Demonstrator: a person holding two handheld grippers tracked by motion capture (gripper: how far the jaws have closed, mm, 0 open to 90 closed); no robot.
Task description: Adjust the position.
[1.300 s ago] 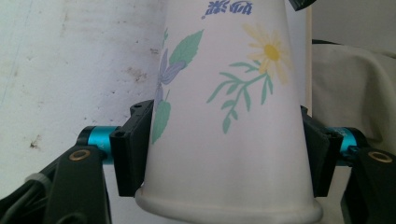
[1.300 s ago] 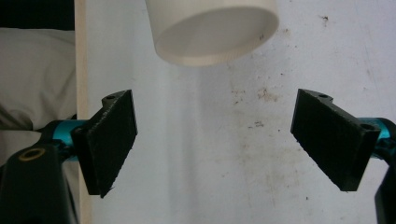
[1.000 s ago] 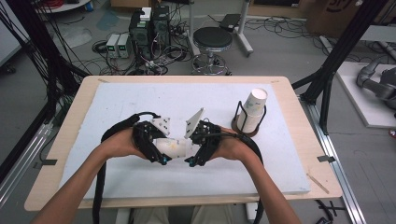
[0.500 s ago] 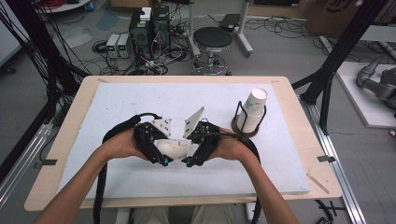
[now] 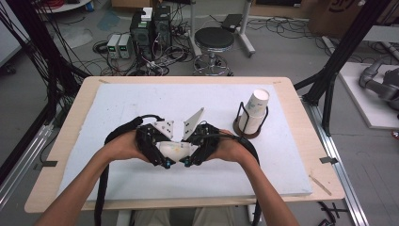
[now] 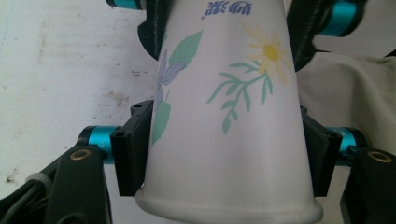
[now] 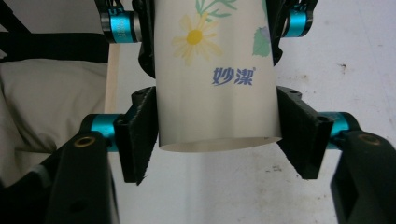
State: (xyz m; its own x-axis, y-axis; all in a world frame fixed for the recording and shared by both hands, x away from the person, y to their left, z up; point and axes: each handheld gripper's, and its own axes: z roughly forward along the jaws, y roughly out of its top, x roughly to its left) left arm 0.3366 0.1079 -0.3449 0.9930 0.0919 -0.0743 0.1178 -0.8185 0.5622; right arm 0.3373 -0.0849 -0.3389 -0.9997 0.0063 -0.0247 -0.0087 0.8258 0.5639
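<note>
In the lower centre of the high view, the paper cup (image 5: pixel 173 149) lies level over the white counter (image 5: pixel 282 160), long axis running left-right between the hands. The left tongs (image 5: pixel 165 162) are clamped on its rolled-rim end. The right tongs (image 5: pixel 186 162) have just been closing and now pinch its narrower end. Farther, upper right, the cup stack (image 5: pixel 254 110) stands in its holder (image 5: pixel 241 113).

Wooden table (image 5: pixel 287 87) carries white mat (image 5: pixel 141 101), cup holder (image 5: pixel 249 129)

Lab: black frame struts (image 5: pixel 28 52), cable tangles (image 5: pixel 70 70), electronics boxes (image 5: pixel 150 28) and a stool (image 5: pixel 214 40) on grey floor beyond the bench's (image 5: pixel 61 141) far edge.
</note>
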